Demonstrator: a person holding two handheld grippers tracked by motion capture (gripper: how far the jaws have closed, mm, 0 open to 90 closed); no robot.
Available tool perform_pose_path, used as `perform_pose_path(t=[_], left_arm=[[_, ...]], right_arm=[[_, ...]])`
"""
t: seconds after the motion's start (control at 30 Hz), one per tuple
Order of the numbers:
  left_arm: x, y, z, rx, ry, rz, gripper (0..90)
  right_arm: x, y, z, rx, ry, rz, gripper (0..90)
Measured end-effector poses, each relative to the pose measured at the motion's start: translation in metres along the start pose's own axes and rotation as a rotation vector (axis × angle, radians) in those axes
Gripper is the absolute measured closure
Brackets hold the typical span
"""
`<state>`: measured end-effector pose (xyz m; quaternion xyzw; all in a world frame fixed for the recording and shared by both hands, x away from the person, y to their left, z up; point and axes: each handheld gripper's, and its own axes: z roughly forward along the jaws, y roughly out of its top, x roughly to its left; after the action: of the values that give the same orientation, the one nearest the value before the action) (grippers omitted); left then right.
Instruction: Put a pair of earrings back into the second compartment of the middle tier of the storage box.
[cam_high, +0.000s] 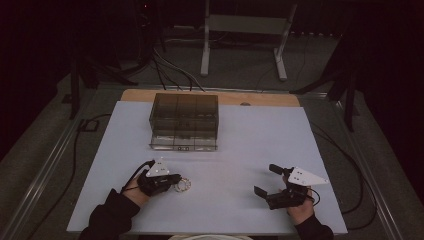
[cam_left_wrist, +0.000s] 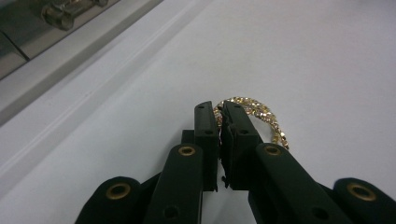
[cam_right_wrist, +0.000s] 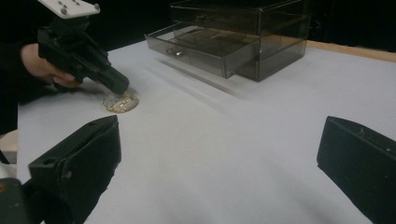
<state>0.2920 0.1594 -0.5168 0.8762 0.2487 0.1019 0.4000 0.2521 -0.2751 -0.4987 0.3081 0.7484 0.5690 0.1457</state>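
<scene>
A gold beaded bracelet (cam_high: 184, 185) lies on the white table sheet (cam_high: 240, 145) at the front left. My left gripper (cam_high: 175, 181) is low over it. In the left gripper view the two black jaws stand almost together, and my left gripper (cam_left_wrist: 219, 110) is shut on the near edge of the bracelet (cam_left_wrist: 262, 115). From the right gripper view, the left gripper (cam_right_wrist: 119, 87) tips down onto the bracelet (cam_right_wrist: 120, 102). My right gripper (cam_high: 265, 180) rests at the front right, open, and nothing lies between the wide-apart jaws of that right gripper (cam_right_wrist: 219, 135).
A smoky clear drawer box (cam_high: 184, 112) stands at the back of the sheet, its bottom drawer (cam_high: 182, 141) pulled out toward me. The same drawer box (cam_right_wrist: 243, 28) and open drawer (cam_right_wrist: 196, 46) appear in the right gripper view. Cables and a metal stand lie beyond the table.
</scene>
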Motion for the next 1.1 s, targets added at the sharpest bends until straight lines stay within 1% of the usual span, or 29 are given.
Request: perform_pose_path(t=[0.03,0.1,0.23,0.37,0.53,0.67,0.77,0.87,0.93,1.1], left_arm=[[0.000,0.001,-0.002,-0.006,-0.005,-0.008,86.7],[-0.001,0.002,-0.003,-0.008,-0.006,-0.006,86.7],[-0.006,0.006,-0.005,-0.007,-0.021,0.015,86.8],[-0.008,0.012,-0.009,-0.015,-0.023,0.036,86.8],[-0.008,0.019,-0.011,-0.033,-0.018,0.037,86.8],[-0.005,0.025,-0.012,-0.041,-0.015,0.041,86.8],[-0.003,0.029,-0.014,-0.057,-0.014,0.038,86.8],[0.001,0.033,-0.017,-0.067,-0.008,0.029,86.8],[0.003,0.036,-0.019,-0.068,-0.003,0.035,86.8],[0.011,0.042,-0.024,-0.080,0.003,0.026,86.8]], right_arm=[[0.000,0.000,0.000,-0.001,0.000,0.000,0.0],[-0.001,0.000,0.000,0.000,0.000,0.007,0.0],[0.000,0.000,0.000,-0.001,-0.002,0.005,0.0],[0.000,0.000,0.001,-0.001,-0.002,0.005,0.0],[0.000,0.000,0.000,-0.007,0.001,0.006,0.0],[0.000,0.000,0.000,-0.009,0.003,0.009,0.0],[0.000,0.000,0.000,-0.010,0.005,0.007,0.0],[-0.001,0.000,0.001,-0.011,0.006,0.012,0.0],[0.000,0.000,0.001,-0.009,0.004,0.006,0.0],[0.000,0.000,0.000,-0.013,0.006,0.008,0.0]])
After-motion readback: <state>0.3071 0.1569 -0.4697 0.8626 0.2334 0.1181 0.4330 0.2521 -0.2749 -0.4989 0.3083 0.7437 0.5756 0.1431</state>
